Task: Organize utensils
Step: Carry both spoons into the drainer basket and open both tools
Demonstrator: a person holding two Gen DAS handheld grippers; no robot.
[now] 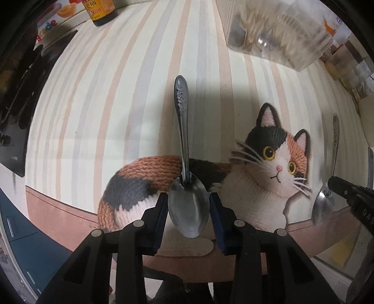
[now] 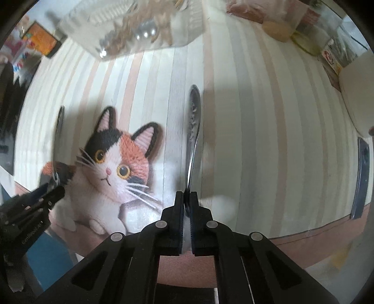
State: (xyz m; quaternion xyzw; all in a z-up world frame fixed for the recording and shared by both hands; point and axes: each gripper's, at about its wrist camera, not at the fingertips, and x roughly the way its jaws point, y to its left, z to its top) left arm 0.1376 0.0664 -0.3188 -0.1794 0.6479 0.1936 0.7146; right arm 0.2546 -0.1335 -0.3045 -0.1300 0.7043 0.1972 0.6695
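Observation:
My left gripper point(image 1: 188, 201) is shut on a steel spoon point(image 1: 183, 145), its pads on both sides of the bowl, handle pointing away over the cat-print mat point(image 1: 116, 93). My right gripper point(image 2: 186, 198) is shut on a second steel spoon point(image 2: 193, 131), held edge-on, handle pointing away. The right gripper and its spoon point(image 1: 327, 187) also show at the right edge of the left wrist view; the left gripper point(image 2: 50, 194) with its blurred spoon point(image 2: 57, 140) shows at the left of the right wrist view. A clear utensil box point(image 1: 275, 32) with several utensils stands at the far edge, also in the right wrist view point(image 2: 131, 30).
A dark sauce bottle point(image 1: 100, 11) and colourful packaging point(image 1: 46, 25) stand at the far left. A black device point(image 1: 18, 93) lies left of the mat. A knife point(image 2: 361, 177) lies at the right, near a white bowl point(image 2: 357, 98). Jars point(image 2: 327, 46) sit at the far right.

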